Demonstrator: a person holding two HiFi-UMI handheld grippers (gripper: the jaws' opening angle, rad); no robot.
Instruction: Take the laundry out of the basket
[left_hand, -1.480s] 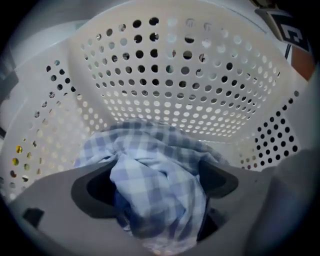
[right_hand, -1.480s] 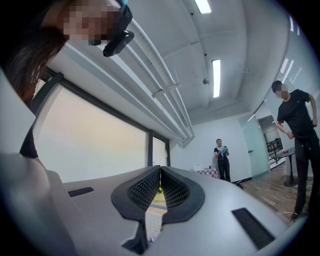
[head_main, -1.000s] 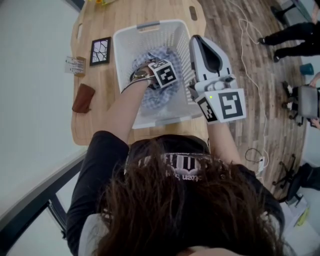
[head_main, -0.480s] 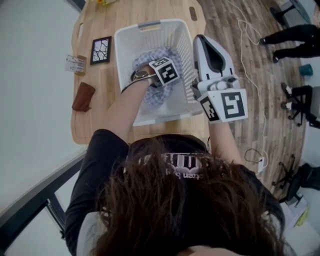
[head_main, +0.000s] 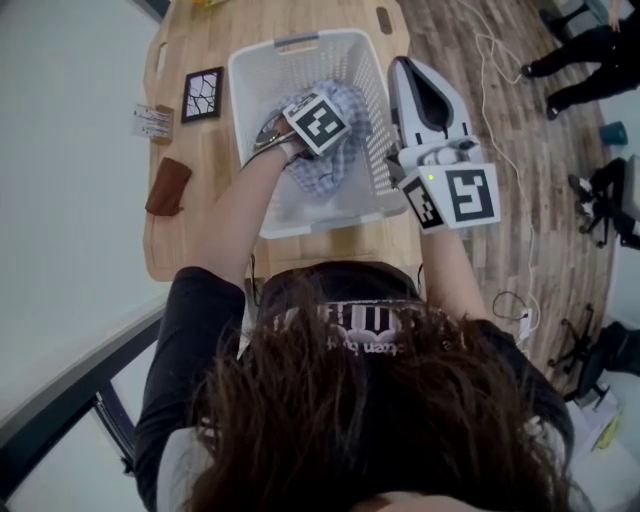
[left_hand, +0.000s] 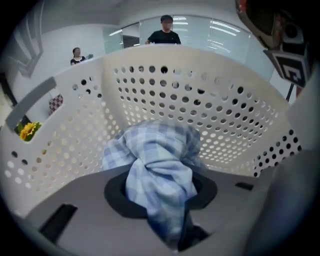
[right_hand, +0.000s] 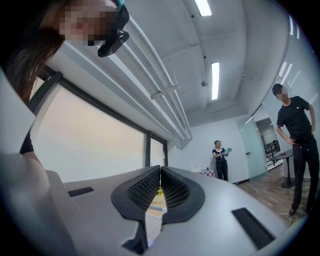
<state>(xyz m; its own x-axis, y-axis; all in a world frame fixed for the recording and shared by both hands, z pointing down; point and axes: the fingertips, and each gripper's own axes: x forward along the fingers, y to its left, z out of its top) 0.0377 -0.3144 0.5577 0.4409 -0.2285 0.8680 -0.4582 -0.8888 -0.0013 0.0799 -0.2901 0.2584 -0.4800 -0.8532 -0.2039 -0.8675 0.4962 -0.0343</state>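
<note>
1. Black short sleeve (head_main: 200, 310); long dark brown hair (head_main: 370, 440); head strap (head_main: 365, 325) patterned in black and white.
2. Metal-coloured wristband (head_main: 268, 133).
3. Right gripper (head_main: 403, 68): white shell, dark grey inset, small green light (head_main: 430, 178); black-and-white marker cube (head_main: 462, 197).
4. Left gripper (left_hand: 161, 192): grey body, dark pads; a similar marker cube.

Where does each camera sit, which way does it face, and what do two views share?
Head view: on the person's head, looking down at the basket; hair, arms, both grippers show.
Left gripper view: on the left gripper, inside the basket, facing its wall; jaws shut on the cloth.
Right gripper view: on the right gripper, facing the window and ceiling; jaws together, empty.
Shared: head and left gripper views show basket and cloth.
</note>
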